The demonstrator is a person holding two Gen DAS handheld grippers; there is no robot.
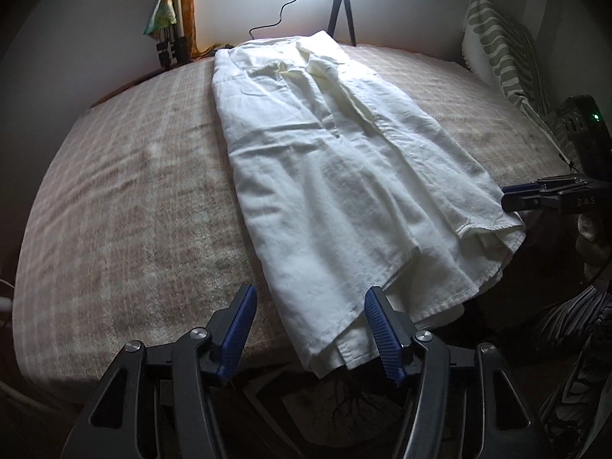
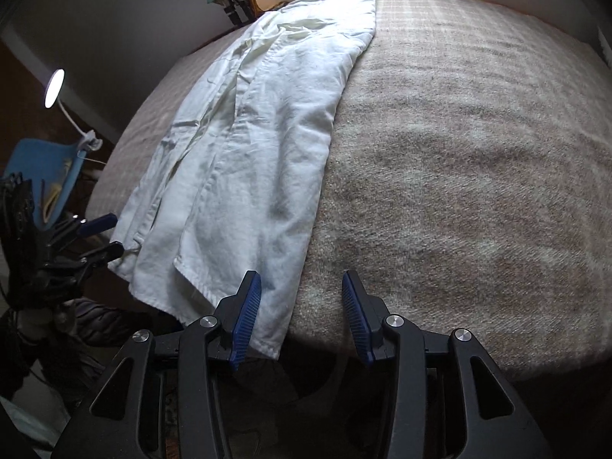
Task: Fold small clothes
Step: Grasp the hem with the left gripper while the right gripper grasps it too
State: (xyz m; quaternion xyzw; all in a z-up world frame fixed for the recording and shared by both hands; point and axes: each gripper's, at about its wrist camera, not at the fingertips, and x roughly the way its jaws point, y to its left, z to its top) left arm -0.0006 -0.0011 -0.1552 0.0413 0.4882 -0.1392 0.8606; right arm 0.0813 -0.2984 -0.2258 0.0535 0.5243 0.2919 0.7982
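A white garment [image 1: 325, 160] lies folded lengthwise in a long strip on the bed, its near hem hanging over the front edge. It also shows in the right wrist view [image 2: 252, 141]. My left gripper [image 1: 310, 325] is open, its jaws either side of the near left hem corner without gripping it. My right gripper [image 2: 300, 313] is open at the near right hem corner, with its left finger [image 2: 244, 325] over the cloth. The right gripper also appears at the right edge of the left wrist view [image 1: 512, 195]. The left gripper shows in the right wrist view [image 2: 103, 237].
The bed has a beige checked blanket [image 2: 459, 176]. A lamp tripod [image 1: 341, 7] and a cable stand at the far wall, another tripod [image 1: 172, 42] at the back left. A green striped pillow [image 1: 501, 49] leans at the right. A desk lamp [image 2: 55, 88] and a blue chair [image 2: 42, 164] stand left.
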